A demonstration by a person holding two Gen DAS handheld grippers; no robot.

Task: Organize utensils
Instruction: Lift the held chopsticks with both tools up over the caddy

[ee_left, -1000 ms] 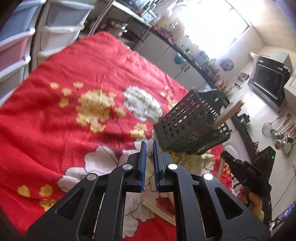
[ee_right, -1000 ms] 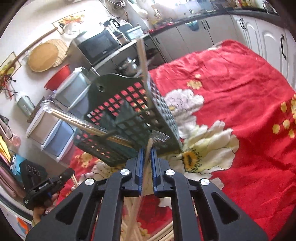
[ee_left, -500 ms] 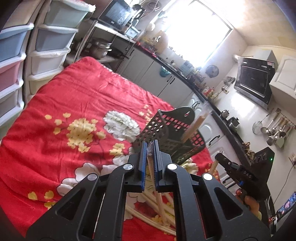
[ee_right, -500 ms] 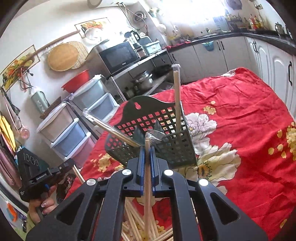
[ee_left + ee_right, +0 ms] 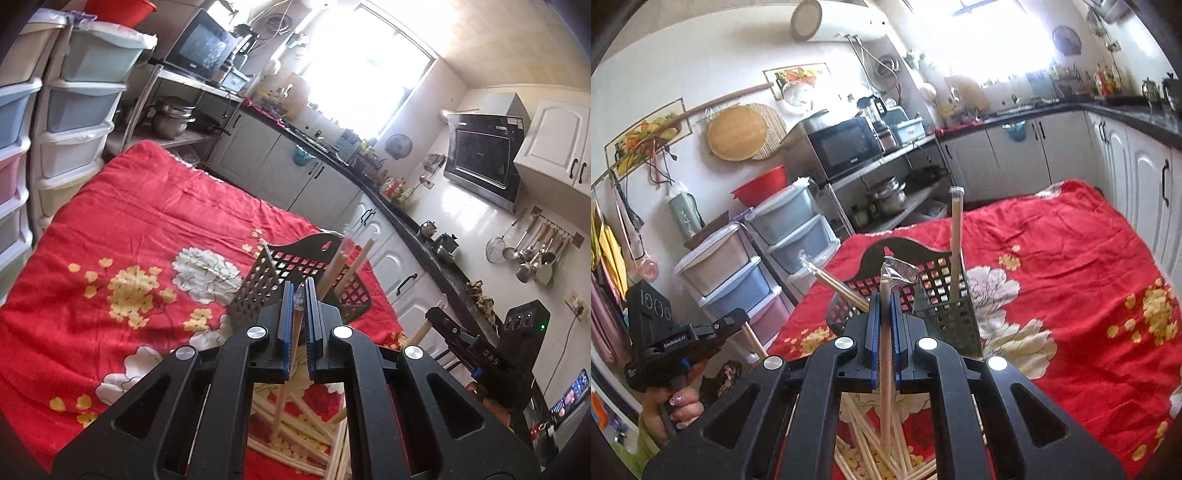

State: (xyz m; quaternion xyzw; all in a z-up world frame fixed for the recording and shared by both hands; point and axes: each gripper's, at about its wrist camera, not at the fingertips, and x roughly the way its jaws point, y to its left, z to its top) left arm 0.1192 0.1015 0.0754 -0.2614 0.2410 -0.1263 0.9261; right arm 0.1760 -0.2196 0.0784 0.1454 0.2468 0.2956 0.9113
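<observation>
Left gripper (image 5: 298, 325): I am holding it above the red cloth, its fingers (image 5: 286, 332) clenched on one wrapped chopstick (image 5: 293, 339) that is hanging down between the blue pads.
Right gripper (image 5: 884, 332): I am holding it up as well, its fingers (image 5: 872, 332) clenched on another wrapped stick (image 5: 885, 369); the crinkled wrapper tip (image 5: 899, 273) is sticking out past the pads.
Pile (image 5: 875, 446): loose chopsticks are lying crossed on the cloth directly under both grippers, just short of the basket.
Basket (image 5: 945, 317): the black lattice holder is standing on the cloth just beyond my fingertips; in the right view one stick (image 5: 957, 240) is standing almost upright in it and another (image 5: 834, 284) is leaning out to the left.
Cloth (image 5: 147, 229): a red flowered cover is lying over the whole surface.
Other hand: in the right view a hand (image 5: 677, 406) is gripping the left gripper's handle at the lower left.
Drawers (image 5: 757, 266): plastic drawer units are standing beyond the surface's far edge.
Microwave (image 5: 846, 147): it is sitting on a metal shelf behind them.
</observation>
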